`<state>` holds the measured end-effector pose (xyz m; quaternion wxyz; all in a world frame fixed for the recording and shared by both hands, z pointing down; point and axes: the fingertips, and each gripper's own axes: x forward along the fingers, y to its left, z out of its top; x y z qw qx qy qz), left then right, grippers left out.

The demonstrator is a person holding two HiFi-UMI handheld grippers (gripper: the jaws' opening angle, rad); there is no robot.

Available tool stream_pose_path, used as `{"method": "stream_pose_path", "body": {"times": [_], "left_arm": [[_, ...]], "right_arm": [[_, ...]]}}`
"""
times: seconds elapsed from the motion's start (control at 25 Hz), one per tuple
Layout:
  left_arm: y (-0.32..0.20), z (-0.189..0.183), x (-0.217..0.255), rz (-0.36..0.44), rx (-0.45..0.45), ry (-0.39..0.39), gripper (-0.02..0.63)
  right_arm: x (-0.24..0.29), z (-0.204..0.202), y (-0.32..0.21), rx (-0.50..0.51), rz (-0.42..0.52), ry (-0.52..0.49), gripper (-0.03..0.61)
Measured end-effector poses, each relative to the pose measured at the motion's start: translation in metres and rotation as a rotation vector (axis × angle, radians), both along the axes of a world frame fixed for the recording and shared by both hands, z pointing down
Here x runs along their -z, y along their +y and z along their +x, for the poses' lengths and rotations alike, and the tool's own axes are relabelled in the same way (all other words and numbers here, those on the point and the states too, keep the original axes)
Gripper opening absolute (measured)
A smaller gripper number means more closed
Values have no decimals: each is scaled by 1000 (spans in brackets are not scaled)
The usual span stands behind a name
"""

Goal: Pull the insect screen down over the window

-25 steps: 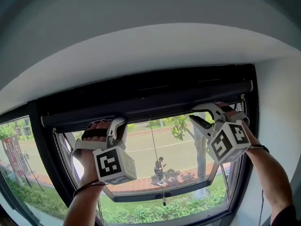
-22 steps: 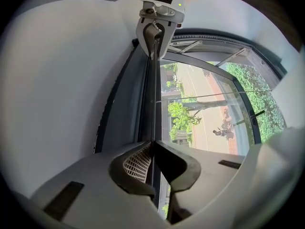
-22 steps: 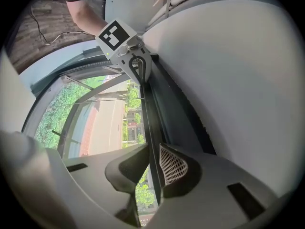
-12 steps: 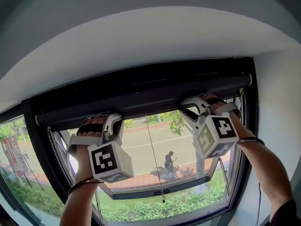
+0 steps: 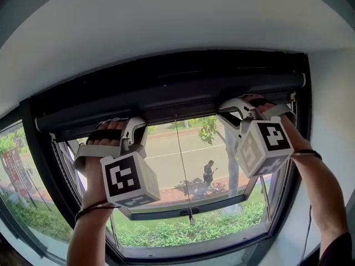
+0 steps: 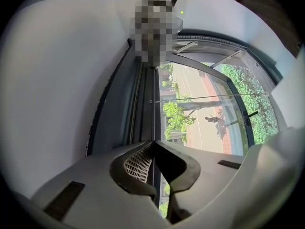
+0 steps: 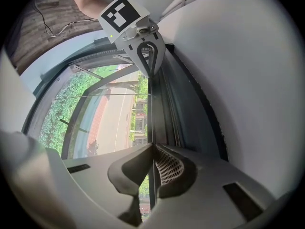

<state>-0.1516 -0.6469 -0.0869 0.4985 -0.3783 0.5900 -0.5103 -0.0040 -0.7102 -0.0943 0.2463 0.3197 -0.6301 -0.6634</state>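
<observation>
At the top of the window [image 5: 47,168], under the white ceiling [image 5: 166,21]: insect screen [image 5: 166,76], wound up in its dark housing, with the glass beneath it uncovered. Pull bar [image 5: 177,108], dark, lying along the housing's lower edge and spanning its width. Left gripper [image 6: 152,144], on the bar's left part, reaching up from below, jaws closed on the bar's thin edge, which runs between the pads. Right gripper [image 7: 153,147], near the bar's right end, also from below; its jaws have just been closing and are now pinched on the same edge. Cord [image 5: 182,159], thin, hanging down from about the middle of the bar between the two grippers, with a small toggle at its foot. Beyond the glass, below the bar: road, tree [image 5: 213,131], one person [image 5: 209,173] on the paving.
</observation>
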Motion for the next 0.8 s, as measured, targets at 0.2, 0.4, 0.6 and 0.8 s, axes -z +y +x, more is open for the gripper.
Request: {"method": "stream_pose_path", "body": {"times": [0.2, 0.4, 0.6, 0.8], "left_arm": [[-1, 3, -39, -46, -17, 21, 23], [-5, 5, -88, -100, -28, 62, 23], [-5, 9, -110, -146, -45, 92, 21], [-7, 11, -149, -194, -51, 110, 21]], "right_arm": [[-45, 3, -2, -14, -61, 70, 23], [-88, 7, -6, -31, -91, 80, 23], [-113, 6, -6, -33, -154, 114, 23], [-150, 9, -8, -40, -196, 137, 23]]}}
